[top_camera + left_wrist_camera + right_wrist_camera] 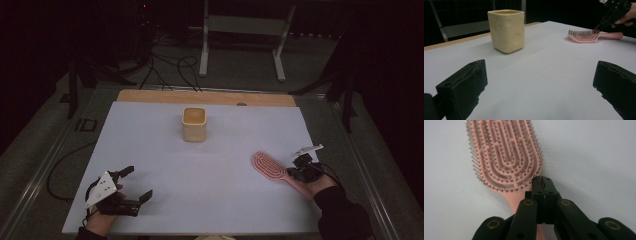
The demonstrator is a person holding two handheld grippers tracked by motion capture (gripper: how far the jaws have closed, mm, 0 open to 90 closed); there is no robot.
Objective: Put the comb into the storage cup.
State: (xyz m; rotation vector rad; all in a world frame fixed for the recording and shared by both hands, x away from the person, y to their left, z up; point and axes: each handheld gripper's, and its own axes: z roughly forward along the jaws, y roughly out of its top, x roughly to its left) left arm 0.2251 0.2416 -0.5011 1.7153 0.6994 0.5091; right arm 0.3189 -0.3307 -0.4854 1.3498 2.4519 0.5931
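Nearest the high camera, at the left, the left gripper [135, 183] rested low on the white-covered counter [210, 200] with its two black fingers [464, 87] spread wide and nothing between them; its own view looked across bare surface towards a cream square ceramic cup with round dimples [506, 30], which stood upright well apart, near the middle of the counter. Further right lay the pink plastic paddle hairbrush [270, 166], bristles up, flat on the counter near its right edge, the handle pointing back towards the person's right hand [320, 187]. It looked light and stiff, probably a little slick on the smooth handle, with springy bristles that would give no firm purchase; the narrow neck and handle seemed the sensible place to take hold. The right gripper [543, 187] stood there, its fingers drawn together, tips just over the neck where the handle met the bristle pad. They appeared pressed against each other above the handle rather than around it, though whether they pinched any plastic could not be told.
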